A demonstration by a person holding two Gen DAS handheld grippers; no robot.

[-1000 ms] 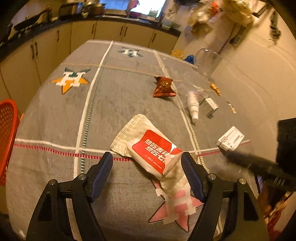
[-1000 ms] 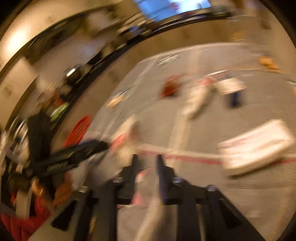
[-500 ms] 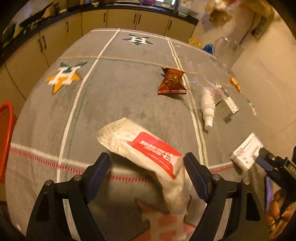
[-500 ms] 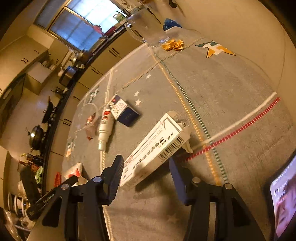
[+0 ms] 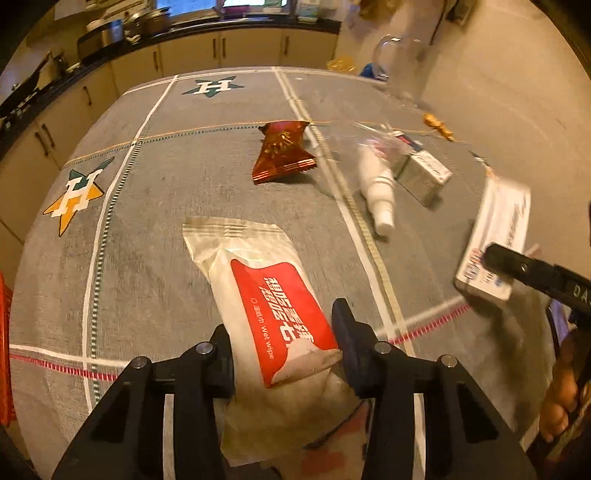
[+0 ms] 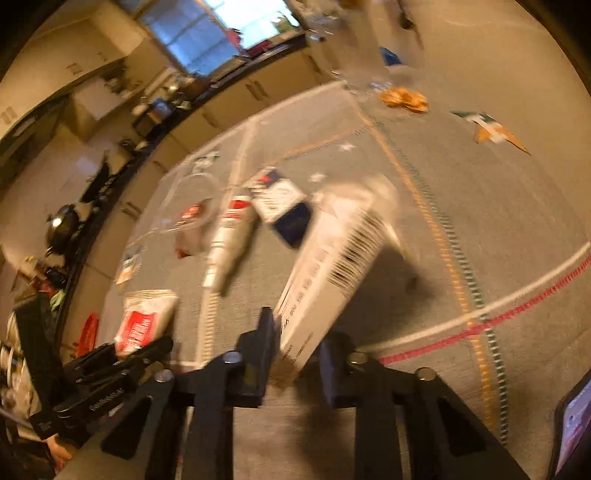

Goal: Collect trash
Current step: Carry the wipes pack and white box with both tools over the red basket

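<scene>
Wet-wipe pack [image 5: 273,317] lengthwise between tool [image 5: 282,347] fingers

Cream cabinets [image 5: 221,48] under a dark counter [image 5: 184,29], bright window [image 6: 221,33] behind.

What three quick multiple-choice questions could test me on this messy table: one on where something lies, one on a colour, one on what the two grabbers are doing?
1. Where does the white spray bottle lie?
A. Beside the small blue-and-white box
B. On the counter
C. In a basket

2. What colour is the label on the wet wipe pack?
A. Green
B. Red
C. Blue

3. What does the right gripper hold?
A. Nothing
B. The brown snack wrapper
C. The long white barcoded box

Answers:
1 A: the two lie side by side on the tablecloth.
2 B: a red panel reads "wet wipe".
3 C: its fingers close on the box's near end, while the left gripper grips the pack.
</scene>
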